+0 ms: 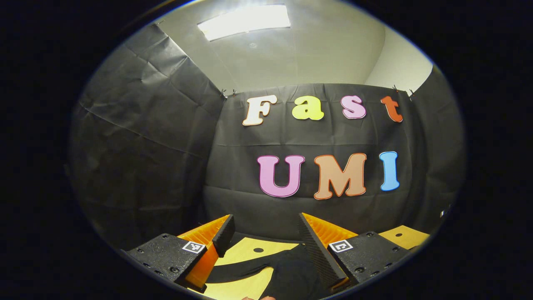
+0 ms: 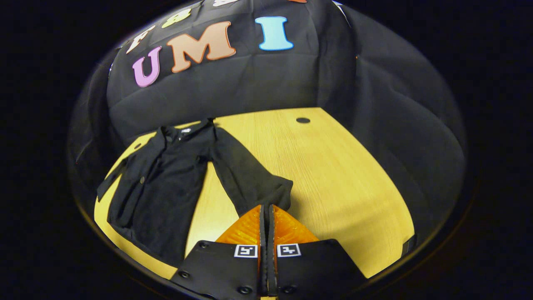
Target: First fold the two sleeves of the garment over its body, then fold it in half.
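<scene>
Pressed together near the cuff of a black button-front shirt spread on a pale wooden table, the right gripper holds nothing; the left gripper hovers wide open above the shirt's cloth. Gripping too little of the thin sleeve could let it slip mid-fold.

Each hand-held gripper, left and right, has a black textured body studded with dark screws, and each finger's base carries a small square black-and-white marker.
</scene>
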`<action>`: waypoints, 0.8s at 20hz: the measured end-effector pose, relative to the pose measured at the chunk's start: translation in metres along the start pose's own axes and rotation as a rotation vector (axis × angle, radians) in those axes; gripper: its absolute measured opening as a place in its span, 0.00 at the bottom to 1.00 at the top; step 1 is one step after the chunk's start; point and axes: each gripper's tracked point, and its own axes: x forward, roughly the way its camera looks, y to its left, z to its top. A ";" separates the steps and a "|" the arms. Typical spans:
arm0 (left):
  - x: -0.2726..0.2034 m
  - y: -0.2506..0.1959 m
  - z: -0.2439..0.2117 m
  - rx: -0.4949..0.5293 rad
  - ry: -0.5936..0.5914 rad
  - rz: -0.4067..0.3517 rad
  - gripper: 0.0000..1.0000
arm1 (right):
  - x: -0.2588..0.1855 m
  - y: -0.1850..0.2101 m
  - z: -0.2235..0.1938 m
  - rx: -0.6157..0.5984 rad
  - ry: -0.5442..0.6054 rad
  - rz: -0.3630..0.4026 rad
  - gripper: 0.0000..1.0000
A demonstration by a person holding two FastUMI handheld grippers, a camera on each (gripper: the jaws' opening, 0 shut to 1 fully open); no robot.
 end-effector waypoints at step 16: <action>-0.008 0.083 -0.016 -0.020 0.030 0.099 0.93 | -0.017 0.187 0.196 -0.174 -0.258 0.206 0.02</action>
